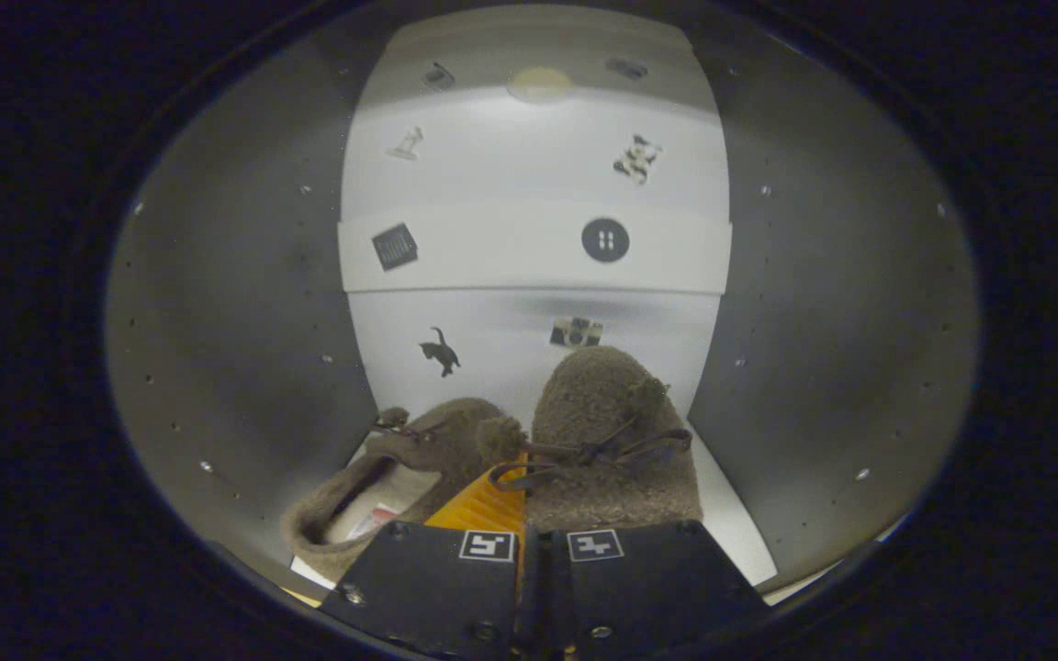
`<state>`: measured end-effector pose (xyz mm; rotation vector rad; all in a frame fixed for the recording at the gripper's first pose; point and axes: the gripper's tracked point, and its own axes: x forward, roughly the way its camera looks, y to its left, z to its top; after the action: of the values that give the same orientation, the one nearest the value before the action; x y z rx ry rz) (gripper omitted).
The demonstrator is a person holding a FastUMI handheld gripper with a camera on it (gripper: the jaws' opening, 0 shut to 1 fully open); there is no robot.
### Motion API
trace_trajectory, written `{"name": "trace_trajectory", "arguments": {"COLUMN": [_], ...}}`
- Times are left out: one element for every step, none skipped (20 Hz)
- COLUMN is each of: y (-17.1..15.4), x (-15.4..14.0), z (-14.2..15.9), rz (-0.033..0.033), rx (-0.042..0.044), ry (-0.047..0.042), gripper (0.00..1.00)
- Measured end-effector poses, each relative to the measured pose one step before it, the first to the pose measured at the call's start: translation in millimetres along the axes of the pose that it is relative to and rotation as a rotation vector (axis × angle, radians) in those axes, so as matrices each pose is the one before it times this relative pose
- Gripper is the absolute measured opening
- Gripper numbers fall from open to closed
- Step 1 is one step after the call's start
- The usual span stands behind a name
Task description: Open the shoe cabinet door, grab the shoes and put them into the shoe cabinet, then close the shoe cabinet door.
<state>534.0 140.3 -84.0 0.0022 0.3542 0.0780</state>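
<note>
Gripper view, looking forward along the tool (543, 500) into the open white shoe cabinet (244, 303): grey side walls dotted with small peg holes, a white back panel scattered with small dark stickers, among them a cat shape, a round button and a tiny camera, and a white shelf edge (529, 257) crossing at mid-height. On the cabinet's white floor, a pair of fuzzy brown fabric slipper-shoes with thin dark bow laces: right shoe (612, 441) toe pointing inward toward the back panel, directly ahead of the tool; left shoe (382, 477) beside it and touching, tilted so its pale lining and opening face the camera. Tool bodies drawn close together, with only a narrow gap between the two marker-tagged plates; a ribbed finger pad (483, 505) visible reaching up to the laces where the two shoes meet. Seemingly pinching a heel or lace edge of the shoes, though the contact point is hidden behind the fingers, so cannot tell for sure whether both sides press on fabric. Door itself outside what can be seen. Judged progress: door opened, both shoes already inside the cabinet on its lowest level. Remaining: letting go of the shoes, drawing the tool back out, and swinging the door shut.
</note>
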Motion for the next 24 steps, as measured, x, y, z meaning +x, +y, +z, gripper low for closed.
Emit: {"name": "trace_trajectory", "arguments": {"y": [-2.20, -3.46, -1.21, -0.57, -0.83, -0.75, 0.89, 0.99, -0.61, 1.29, -0.59, 2.38, 1.86, 1.14, 0.17, -1.89, 0.91, 2.19, -0.27, 2.94, -2.53, -3.55, -0.58, 3.85], "x": [7.10, 5.54, 5.76, 3.21, 4.35, 3.89, 2.90, -0.41, 0.82, -0.81, -2.23, -3.86, -4.66, -8.25, -5.43, -8.29, -9.75, -8.16, -11.20, -12.06, -10.24, -12.02, -14.10, -13.42], "z": [-5.69, -2.58, -2.82, -2.86, -3.48, -3.20, -3.67, -0.75, 0.10, -0.69, -2.58, -0.17, 0.54, 1.87, 1.16, 3.16, 2.82, -1.72, -2.40, 1.79, 2.80, -1.27, -0.78, -4.04], "rz": [-0.00919, -0.01394, -0.00581, -0.00032, 0.00073, 0.00006, 0.00657, 0.00024, -0.00412, 0.00385, -0.00428, 0.01308, 0.00406, 0.00495, -0.00061, -0.00699, 0.00392, 0.00950, 0.00144, 0.01037, -0.01174, -0.01985, 0.00449, 0.00713], "rx": [-0.00059, -0.01041, -0.00534, 0.00808, 0.00279, 0.00648, 0.00220, -0.00939, -0.00769, -0.00055, -0.00521, 0.00673, 0.00360, -0.00254, -0.00229, 0.00270, 0.01390, 0.00339, 0.00186, 0.00353, -0.00460, -0.01074, 0.00130, 0.00874], "ry": [0.02171, 0.01692, 0.01702, 0.02039, 0.02385, 0.02303, 0.02255, 0.01365, -0.00086, 0.00549, 0.00685, -0.00582, -0.00413, -0.01069, -0.01370, -0.01664, -0.01631, -0.01003, -0.00066, -0.03751, -0.03951, -0.01763, -0.01320, -0.01194], "gripper": [0.08, 0.08, 0.08, 0.08, 0.10, 0.11, 0.12, 0.13, 0.15, 0.18, 0.21, 0.30, 0.37, 0.43, 0.49, 0.55, 0.58, 0.63, 0.63, 0.63, 0.64, 0.64, 0.76, 0.88]}}
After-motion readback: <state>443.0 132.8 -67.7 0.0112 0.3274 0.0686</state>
